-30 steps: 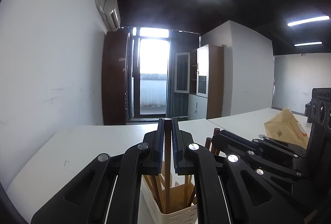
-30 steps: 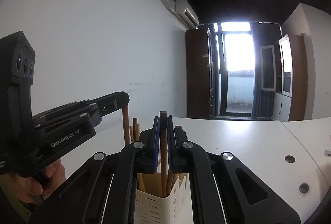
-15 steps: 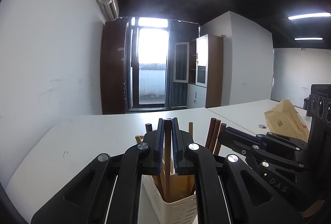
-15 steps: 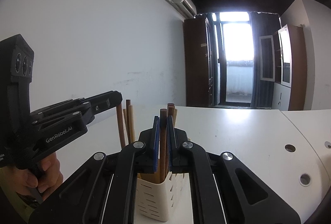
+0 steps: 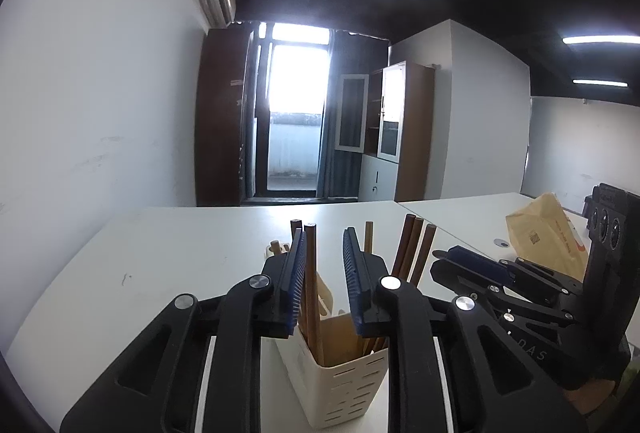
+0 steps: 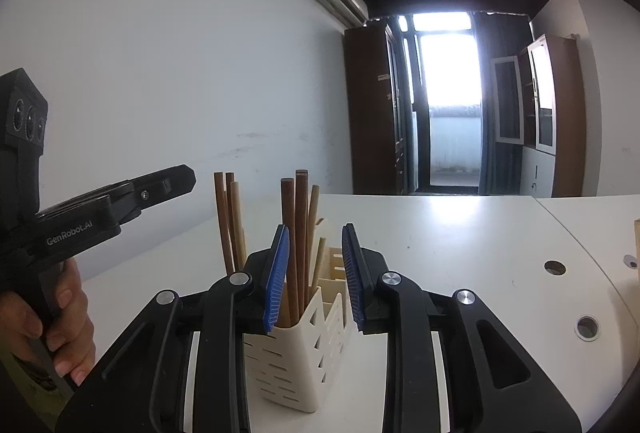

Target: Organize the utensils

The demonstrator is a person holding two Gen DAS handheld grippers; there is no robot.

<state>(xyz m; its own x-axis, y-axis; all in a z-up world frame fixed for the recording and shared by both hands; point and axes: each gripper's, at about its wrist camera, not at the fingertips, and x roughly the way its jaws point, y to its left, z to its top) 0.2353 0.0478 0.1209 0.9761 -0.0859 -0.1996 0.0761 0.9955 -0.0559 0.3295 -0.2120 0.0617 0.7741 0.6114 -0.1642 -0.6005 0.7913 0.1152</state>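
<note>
My right gripper (image 6: 314, 265) has just been opening its blue pads, and they're off the brown chopsticks (image 6: 294, 245) standing in the cream slotted holder (image 6: 298, 365) on the white table (image 6: 460, 245). The left gripper (image 6: 176, 183) pokes in beside them, a hand (image 6: 60, 325) gripping its handle.

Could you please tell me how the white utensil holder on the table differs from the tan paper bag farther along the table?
The white utensil holder is rigid slotted plastic, while the tan paper bag is soft and creased. The holder stands open-topped with wooden chopsticks standing in it; nothing shows sticking out of the bag. The holder sits right under the left gripper; the bag lies well off to the side. Both rest on the white table.
</note>
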